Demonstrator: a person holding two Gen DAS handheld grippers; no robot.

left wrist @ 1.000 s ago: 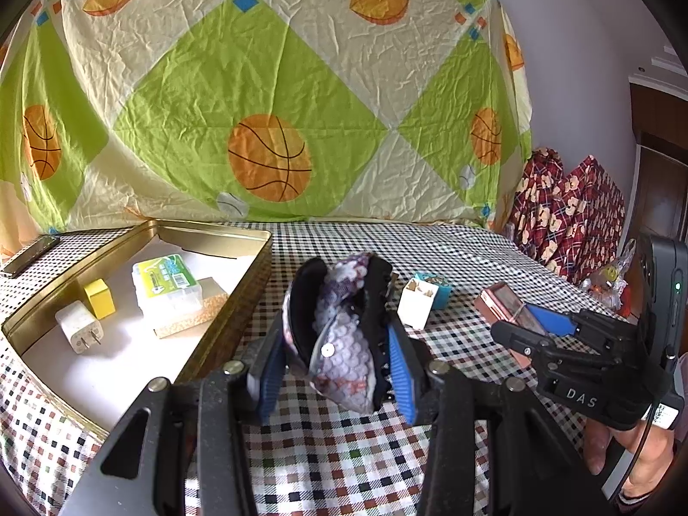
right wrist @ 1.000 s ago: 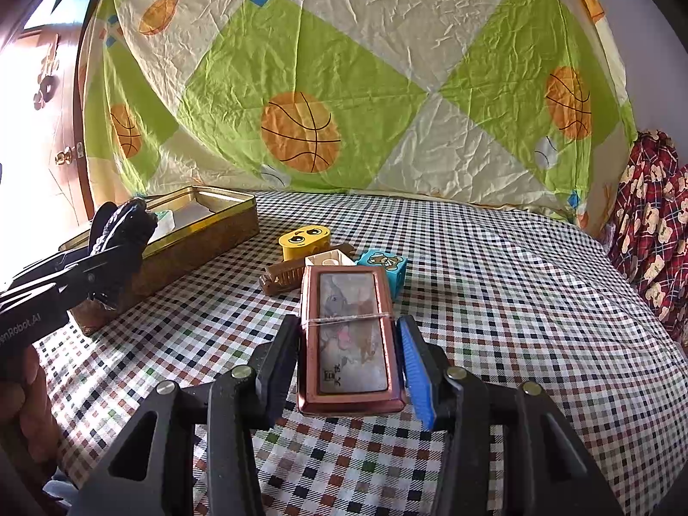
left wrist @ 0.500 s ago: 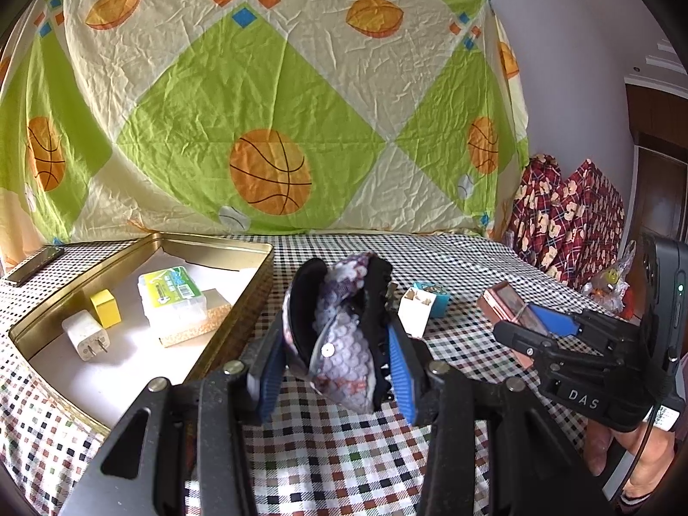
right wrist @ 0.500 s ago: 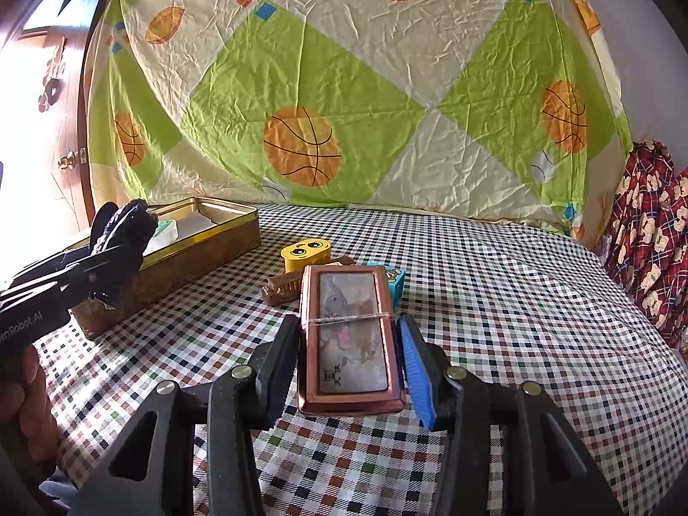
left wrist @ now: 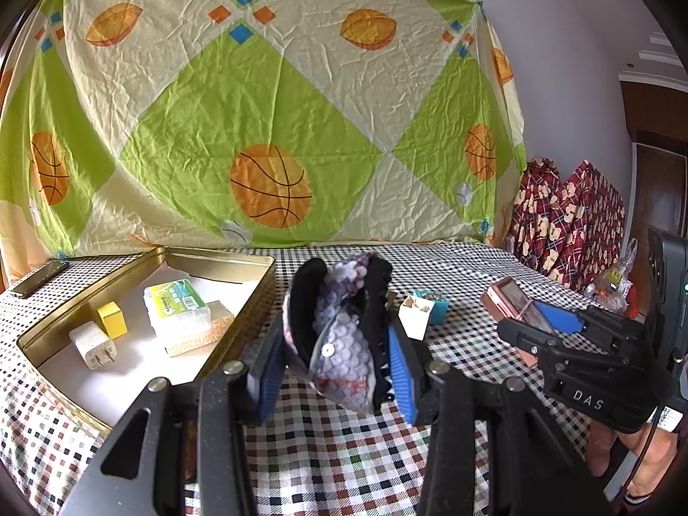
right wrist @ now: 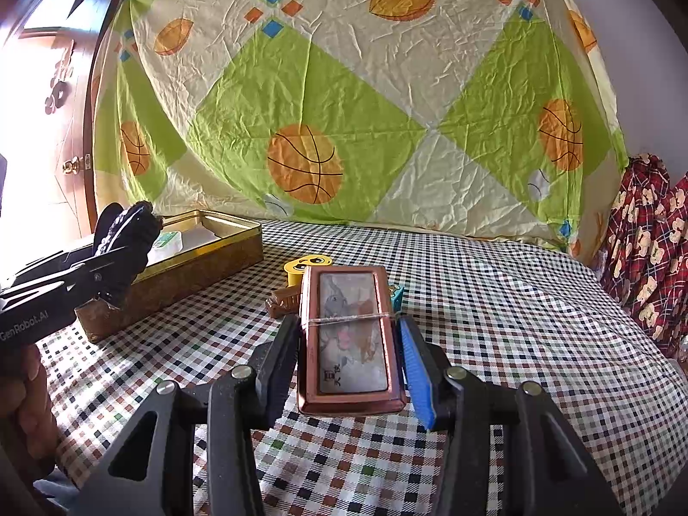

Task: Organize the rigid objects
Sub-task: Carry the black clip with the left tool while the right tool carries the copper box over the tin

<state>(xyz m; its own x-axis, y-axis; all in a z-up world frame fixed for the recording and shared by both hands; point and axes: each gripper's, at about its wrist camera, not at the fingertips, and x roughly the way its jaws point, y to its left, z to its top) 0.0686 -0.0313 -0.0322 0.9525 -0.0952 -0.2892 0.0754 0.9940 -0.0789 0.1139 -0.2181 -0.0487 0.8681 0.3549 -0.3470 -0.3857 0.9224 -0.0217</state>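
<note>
Carry step in hand: your left gripper [left wrist: 339, 357] clamped on sequined hair clip [left wrist: 344, 335], right gripper [right wrist: 350, 361] clamped on copper case [right wrist: 350, 339], both lifted above checkered cloth [right wrist: 516, 344]. Next, probably: swing each over gold tin [left wrist: 142, 271], lower onto bare floor beside charger [left wrist: 92, 344], release.

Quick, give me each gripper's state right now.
Left gripper: closed on the sequined hair clip.
Right gripper: closed on the brown tin case.

Both grippers are black plastic: left gripper [left wrist: 335, 365] and right gripper [right wrist: 350, 370] have ribbed blue pads [right wrist: 415, 370], silver screws, white "DAS" and "GenRobot.AI" lettering; bare skin behind
</note>
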